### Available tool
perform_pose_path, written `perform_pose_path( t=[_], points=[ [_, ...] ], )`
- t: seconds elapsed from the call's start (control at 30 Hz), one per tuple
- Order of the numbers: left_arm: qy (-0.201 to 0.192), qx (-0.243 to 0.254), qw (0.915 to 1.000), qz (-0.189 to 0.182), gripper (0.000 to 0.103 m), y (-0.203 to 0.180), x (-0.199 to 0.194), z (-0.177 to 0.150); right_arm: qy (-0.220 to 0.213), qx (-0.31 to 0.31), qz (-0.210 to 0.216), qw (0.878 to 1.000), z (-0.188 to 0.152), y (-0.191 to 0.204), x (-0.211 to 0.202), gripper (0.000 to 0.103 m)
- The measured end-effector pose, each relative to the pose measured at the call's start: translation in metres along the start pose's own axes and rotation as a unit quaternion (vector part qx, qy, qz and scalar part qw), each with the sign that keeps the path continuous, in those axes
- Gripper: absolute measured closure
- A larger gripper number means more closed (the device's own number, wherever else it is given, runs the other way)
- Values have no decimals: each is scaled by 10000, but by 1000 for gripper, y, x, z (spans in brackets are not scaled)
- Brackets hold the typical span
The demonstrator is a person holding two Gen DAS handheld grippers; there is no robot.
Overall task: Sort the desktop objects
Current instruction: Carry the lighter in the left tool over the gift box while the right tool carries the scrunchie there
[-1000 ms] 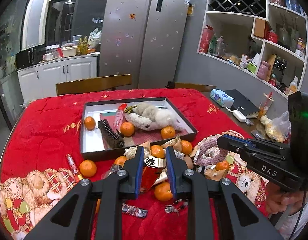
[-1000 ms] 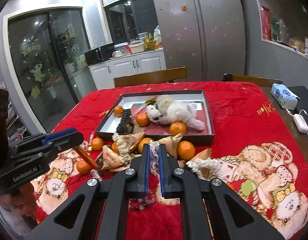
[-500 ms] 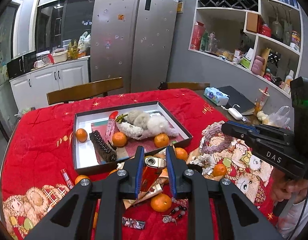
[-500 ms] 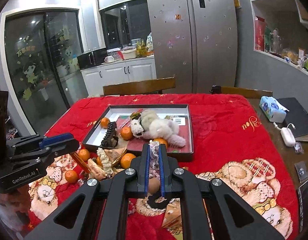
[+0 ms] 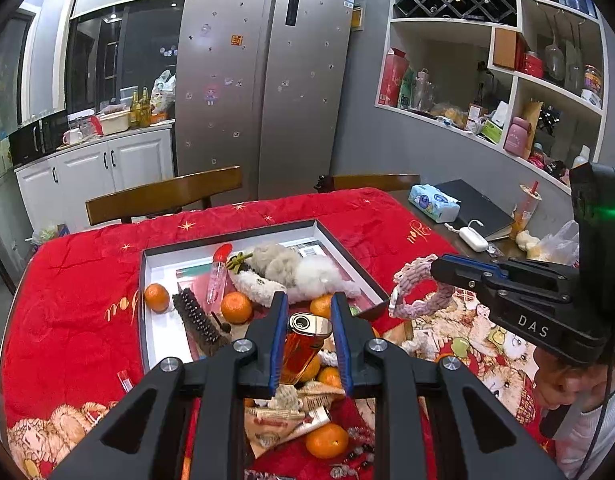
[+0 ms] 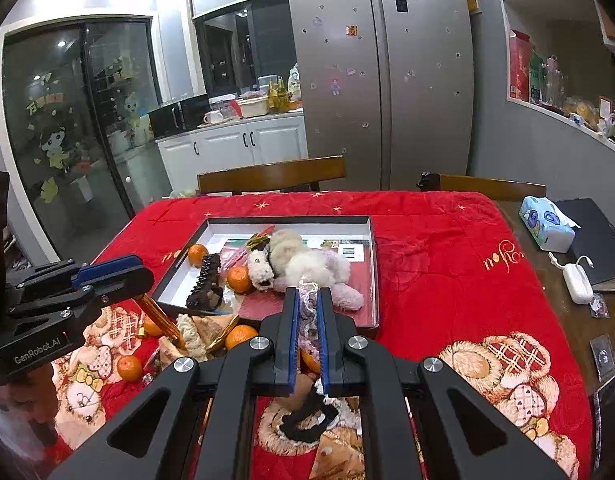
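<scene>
Here, an amber translucent lighter with a gold metal cap (image 5: pixel 305 344) is clamped between the left gripper (image 5: pixel 307 320) fingers at lower centre, while a pink-and-white woven cord loop (image 6: pixel 307 308) is pinched in the right gripper (image 6: pixel 307 312). Above both, the shallow dark-rimmed white tray (image 5: pixel 147 320) is partly filled; loose oranges (image 5: pixel 326 440) and wrappers are left below, so sorting is judged about midway.
</scene>
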State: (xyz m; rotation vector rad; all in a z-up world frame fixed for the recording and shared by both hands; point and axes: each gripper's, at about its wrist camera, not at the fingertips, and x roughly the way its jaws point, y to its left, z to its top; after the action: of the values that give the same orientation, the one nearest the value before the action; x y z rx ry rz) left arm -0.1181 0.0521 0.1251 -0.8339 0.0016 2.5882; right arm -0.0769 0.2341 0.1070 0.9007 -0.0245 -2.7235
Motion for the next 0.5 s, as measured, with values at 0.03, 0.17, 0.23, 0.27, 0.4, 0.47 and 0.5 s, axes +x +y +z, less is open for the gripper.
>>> perform_pose_path(
  t=[0.03, 0.17, 0.23, 0.27, 0.4, 0.47, 0.5],
  points=[
    [5, 10, 10000, -8, 80, 1, 3, 2, 6, -1, -1, 10000, 2, -1, 3, 94],
    [26, 12, 10000, 17, 80, 4, 16, 10, 61, 13, 20, 10000, 7, -4, 15, 94],
    [45, 23, 10000, 30, 80, 6, 24, 14, 91, 4, 25, 10000, 11, -4, 22, 94],
    [54, 22, 10000, 32, 80, 7, 27, 15, 103, 3, 34, 9999, 12, -6, 26, 94],
    [148, -7, 9999, 13, 80, 11, 45, 19, 172, -8, 61, 9998, 17, -8, 40, 94],
    [218, -28, 9998, -15, 80, 11, 55, 20, 209, 3, 78, 9998, 19, -10, 47, 94],
    [255, -37, 9997, -35, 80, 12, 59, 20, 226, 1, 80, 9997, 20, -10, 50, 94]
  ],
)
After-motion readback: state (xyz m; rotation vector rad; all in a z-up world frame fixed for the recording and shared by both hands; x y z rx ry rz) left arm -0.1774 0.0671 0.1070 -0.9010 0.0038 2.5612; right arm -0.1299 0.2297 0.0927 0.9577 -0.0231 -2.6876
